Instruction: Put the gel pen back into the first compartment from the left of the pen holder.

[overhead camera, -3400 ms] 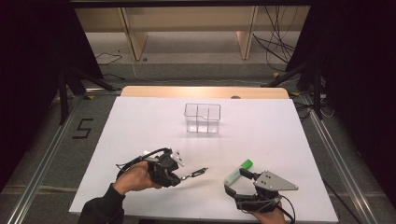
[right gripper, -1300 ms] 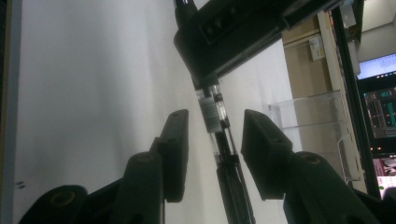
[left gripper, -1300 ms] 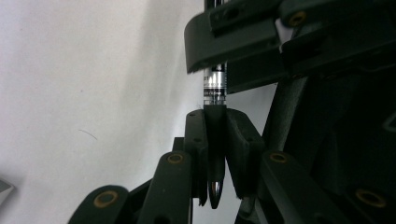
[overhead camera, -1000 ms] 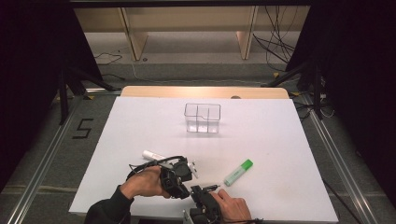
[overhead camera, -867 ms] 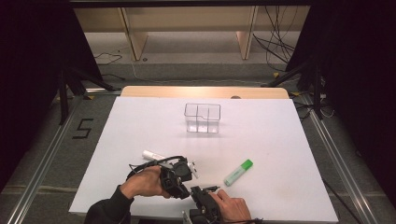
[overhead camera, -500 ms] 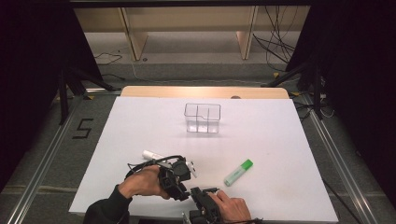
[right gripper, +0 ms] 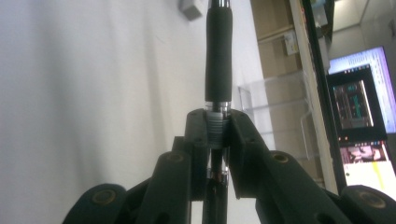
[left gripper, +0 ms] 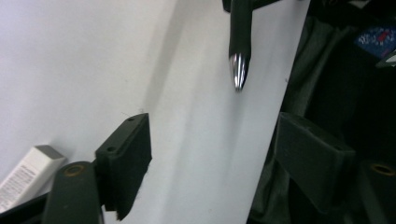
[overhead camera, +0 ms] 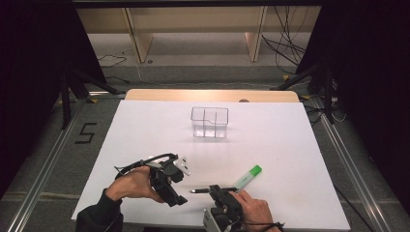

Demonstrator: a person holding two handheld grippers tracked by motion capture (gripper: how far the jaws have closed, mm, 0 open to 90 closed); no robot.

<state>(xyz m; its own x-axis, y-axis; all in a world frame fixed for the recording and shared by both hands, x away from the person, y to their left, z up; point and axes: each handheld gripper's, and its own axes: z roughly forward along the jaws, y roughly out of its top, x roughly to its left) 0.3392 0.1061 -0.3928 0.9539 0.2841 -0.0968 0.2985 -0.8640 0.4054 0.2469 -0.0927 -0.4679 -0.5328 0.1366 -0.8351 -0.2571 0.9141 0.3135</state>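
White tabletop [overhead camera: 145,125] spreads out in front of you under a dark room, with a wooden shelf unit [overhead camera: 193,29] and loose cables on the floor beyond its far edge.

Your pen [overhead camera: 212,189] sits near the front edge, held level just above the table with its tip pointing toward your left hand. Your right gripper [overhead camera: 223,194] is clamped on it: in the right gripper view the two black jaws press on the ribbed metal collar of the pen [right gripper: 217,79], and its dark rubber grip runs straight out ahead of them. In the left gripper view the silver tip of the pen [left gripper: 239,51] hangs above the white surface, clear of both jaws.

Your left gripper [overhead camera: 180,165] lies just to the left of the pen's tip, apart from it. Its jaws have just been opening and now stand spread with nothing between them; the left gripper view shows only bare table in the gap.

A green-capped marker [overhead camera: 247,176] lies on the table just beyond your right gripper, slanting away toward the right. A small white block with print on it [left gripper: 25,175] rests on the table beside your left gripper's jaw. Farther back, near the middle of the table, stands a clear divided container [overhead camera: 209,122], well apart from both hands.
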